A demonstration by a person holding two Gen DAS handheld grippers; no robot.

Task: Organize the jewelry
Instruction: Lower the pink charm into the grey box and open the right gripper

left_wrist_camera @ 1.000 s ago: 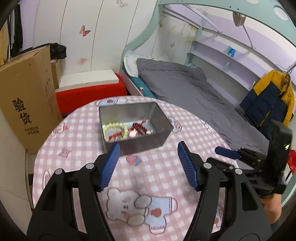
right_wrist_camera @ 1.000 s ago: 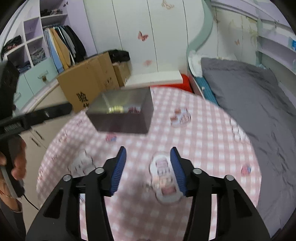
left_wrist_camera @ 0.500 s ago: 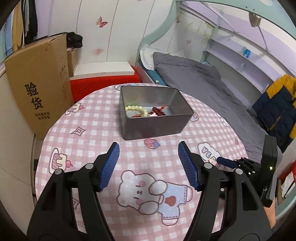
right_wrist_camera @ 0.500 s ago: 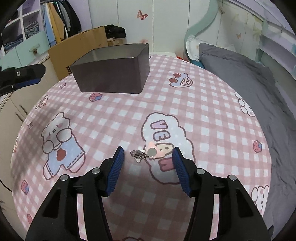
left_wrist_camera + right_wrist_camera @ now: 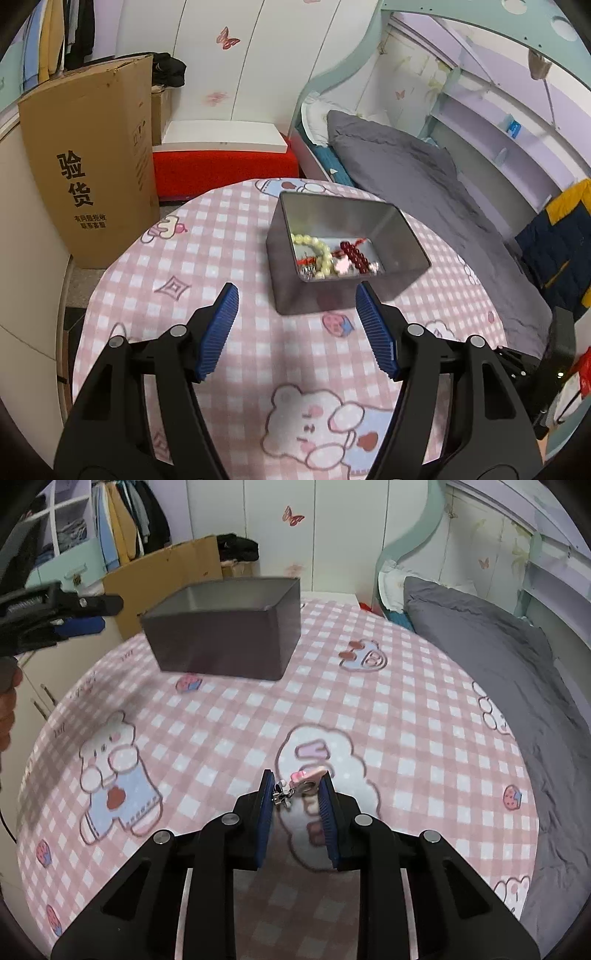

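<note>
Matt grey metal tin point(image 5: 334, 295), soft checked cloth table cover point(image 5: 388, 709), ribbed blue fingers point(image 5: 327, 808), brown cardboard box point(image 5: 96, 155)

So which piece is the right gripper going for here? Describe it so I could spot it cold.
On the round table with the pink checked cartoon cloth, look nearer than the grey metal tin, on the white cloud print. The small pink charm with a silver clasp lies between the closing right gripper fingers; it is the only jewelry outside the tin.

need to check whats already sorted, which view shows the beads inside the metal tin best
The left wrist view. It looks down into the open metal tin, showing the pale yellow-green beads and dark red beads on its floor. The right wrist view sees the tin from low down, so only its outer walls show and the beads are hidden.
</note>
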